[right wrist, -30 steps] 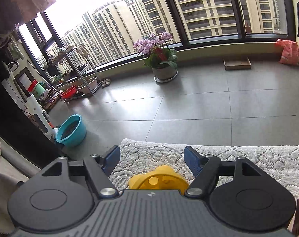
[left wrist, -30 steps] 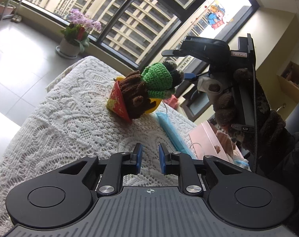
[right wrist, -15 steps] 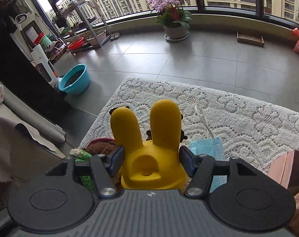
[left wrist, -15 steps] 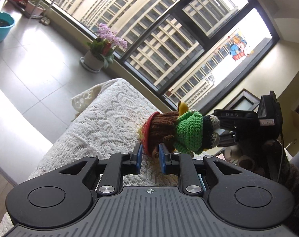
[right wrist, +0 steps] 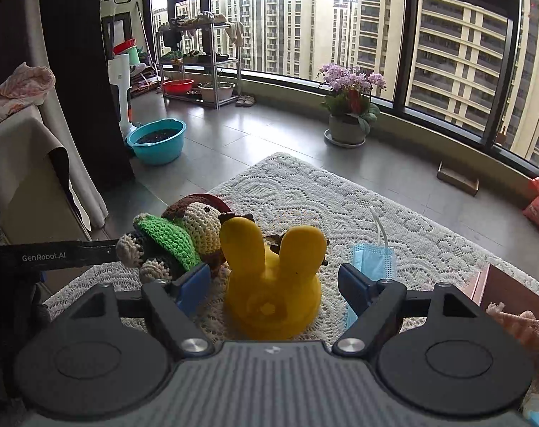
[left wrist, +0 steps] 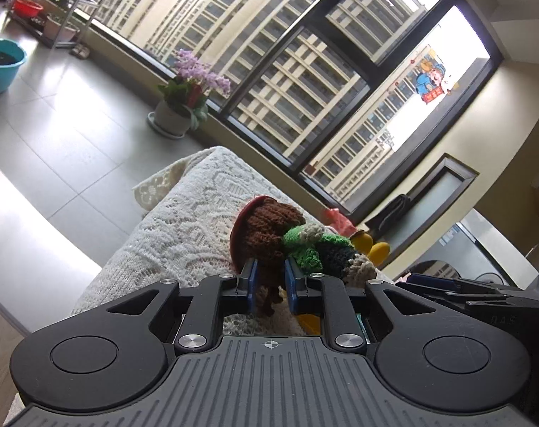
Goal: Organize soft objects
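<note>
On the lace cloth (right wrist: 340,195), left jaws clamp the crocheted doll (left wrist: 269,238); right jaws just opened around the yellow toy (right wrist: 273,284).

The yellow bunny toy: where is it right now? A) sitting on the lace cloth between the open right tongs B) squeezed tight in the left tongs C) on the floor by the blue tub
A: the yellow bunny toy sits on the lace cloth, with gaps between it and the fingers of the right tongs.
</note>
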A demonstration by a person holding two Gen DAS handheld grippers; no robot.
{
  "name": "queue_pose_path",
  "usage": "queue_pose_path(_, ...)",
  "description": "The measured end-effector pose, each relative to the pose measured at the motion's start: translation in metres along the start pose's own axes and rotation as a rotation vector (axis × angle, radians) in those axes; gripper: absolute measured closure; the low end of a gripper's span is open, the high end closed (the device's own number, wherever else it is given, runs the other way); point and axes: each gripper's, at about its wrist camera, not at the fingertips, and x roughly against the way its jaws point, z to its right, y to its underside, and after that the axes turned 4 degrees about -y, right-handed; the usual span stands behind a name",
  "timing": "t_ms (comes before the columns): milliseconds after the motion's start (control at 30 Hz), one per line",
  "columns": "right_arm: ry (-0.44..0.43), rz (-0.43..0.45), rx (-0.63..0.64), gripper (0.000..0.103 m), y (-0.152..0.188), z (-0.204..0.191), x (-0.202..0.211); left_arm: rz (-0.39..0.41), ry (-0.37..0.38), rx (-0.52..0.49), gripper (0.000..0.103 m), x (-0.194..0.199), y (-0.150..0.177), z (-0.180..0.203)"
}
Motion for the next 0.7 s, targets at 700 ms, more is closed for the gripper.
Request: queue_pose_path(700, 0.154, -0.205, -0.171, 0.041, 0.010, 0.052, -0.015, -0.086, -0.101, -0.164, 0.073, 0.003, -0.007, 0.033)
